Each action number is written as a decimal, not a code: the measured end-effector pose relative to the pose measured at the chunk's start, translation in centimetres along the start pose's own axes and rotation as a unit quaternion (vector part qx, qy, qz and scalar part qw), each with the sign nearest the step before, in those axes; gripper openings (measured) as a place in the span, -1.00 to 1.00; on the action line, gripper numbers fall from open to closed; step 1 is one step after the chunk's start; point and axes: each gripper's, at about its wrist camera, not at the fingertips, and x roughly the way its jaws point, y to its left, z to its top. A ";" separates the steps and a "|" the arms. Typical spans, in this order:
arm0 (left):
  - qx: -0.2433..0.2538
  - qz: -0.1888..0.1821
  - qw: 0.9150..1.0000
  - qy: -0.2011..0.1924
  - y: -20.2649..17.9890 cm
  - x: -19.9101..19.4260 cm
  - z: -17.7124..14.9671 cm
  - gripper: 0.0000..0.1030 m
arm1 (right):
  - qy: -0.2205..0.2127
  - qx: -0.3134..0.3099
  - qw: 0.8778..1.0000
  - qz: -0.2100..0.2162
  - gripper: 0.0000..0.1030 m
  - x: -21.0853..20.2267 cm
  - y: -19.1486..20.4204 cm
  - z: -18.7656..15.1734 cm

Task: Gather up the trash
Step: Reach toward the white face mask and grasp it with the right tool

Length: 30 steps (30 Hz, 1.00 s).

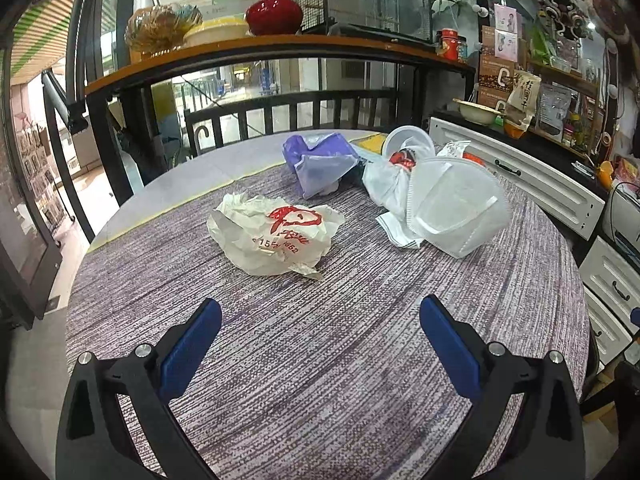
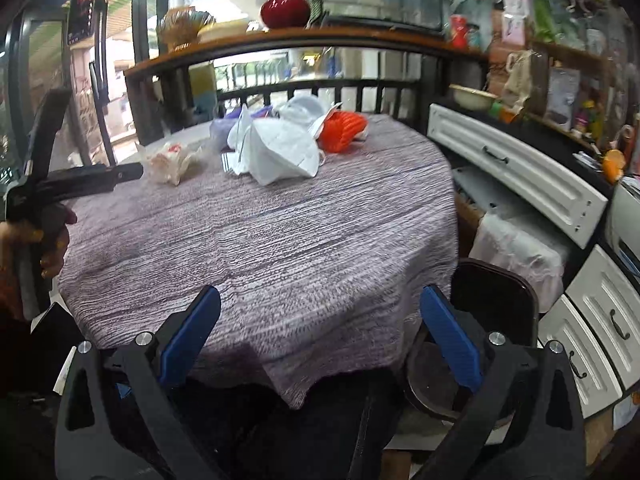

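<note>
**Both grippers hanging open over a table strewn with litter**

The left gripper (image 1: 320,320) is hovering above the round table (image 1: 360,360), its blue-padded jaws spread wide and gripping nothing. The purple-grey woven cloth (image 1: 304,392) is showing bare between the fingers. In the left wrist view, a crumpled white wrapper with red print (image 1: 276,234) is lying just ahead at about 12 o'clock from the jaws, apart from them. Farther back at about 1 o'clock, a white face mask (image 1: 456,212) is resting against a bunched white plastic bag (image 1: 388,184), with a clear plastic cup (image 1: 408,140) tipped on its side behind them. A crumpled purple bag (image 1: 316,160) is sitting at the far side, at 12 o'clock beyond the wrapper.

The right gripper (image 2: 320,320) is also standing released, jaws wide and empty, poised over the near edge of the table where the cloth is draping down. In its view the trash is lying well away at about 11 to 12 o'clock: the face mask (image 2: 280,148) in front, an orange-red crumpled item (image 2: 342,130) just beside it toward 1 o'clock, and the wrapper (image 2: 172,160) toward 10 o'clock. At 9 o'clock a hand (image 2: 52,240) is holding the left gripper's handle. A dark bin (image 2: 496,300) is sitting below the table edge at about 2 o'clock. A red vase (image 1: 274,8) is standing on the shelf behind.
</note>
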 end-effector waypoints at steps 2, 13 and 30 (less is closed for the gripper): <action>-0.018 -0.009 1.000 0.014 0.9 1.0 0.7 0.90 | 0.005 -0.016 1.000 0.009 0.90 1.6 0.3 1.1; -0.075 0.005 0.996 0.042 4.9 3.8 3.3 0.90 | -0.007 -0.145 0.987 0.069 0.63 9.2 6.0 10.0; -0.176 -0.056 0.977 0.107 8.2 9.6 5.1 0.70 | 0.043 -0.168 0.981 0.091 -0.74 15.5 7.8 12.0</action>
